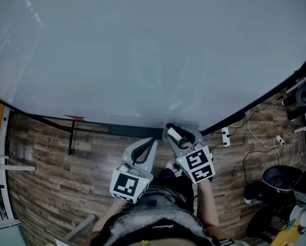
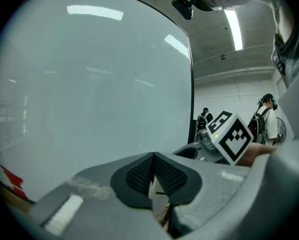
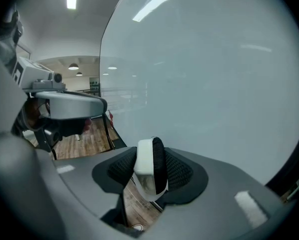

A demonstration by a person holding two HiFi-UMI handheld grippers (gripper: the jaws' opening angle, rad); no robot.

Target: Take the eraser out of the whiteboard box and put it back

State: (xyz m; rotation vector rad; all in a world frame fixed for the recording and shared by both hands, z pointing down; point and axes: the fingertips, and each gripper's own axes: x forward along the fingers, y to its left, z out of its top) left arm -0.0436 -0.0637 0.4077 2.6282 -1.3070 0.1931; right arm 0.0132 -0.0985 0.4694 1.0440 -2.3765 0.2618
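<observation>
Grip check first: right tool (image 3: 152,176) pinching eraser (image 3: 148,159), one pad on white back, other on black felt, approx upright betw the jaws. In head view, right at whiteboard's (image 1: 143,50) bottom edge, by pale whiteboard box (image 1: 190,125). Box outline faint, so can't tell if touching. Left tool (image 2: 153,170) pressed together on nothing, parked just beside, no job here.

Prob the put-back leg, judging by eraser out of box and close to it. Line up eraser's long side w/ box opening before lowering. Approach slow & straight, no twist. Hold squeeze steady til eraser seats inside, then spread jaws only enough to clear. Watch felt edge vs box rim: likely snag pt, could tip eraser out of pads. Hold left tool clear of box, ready to steady it if needed. Avoid dragging felt over board surface.
</observation>
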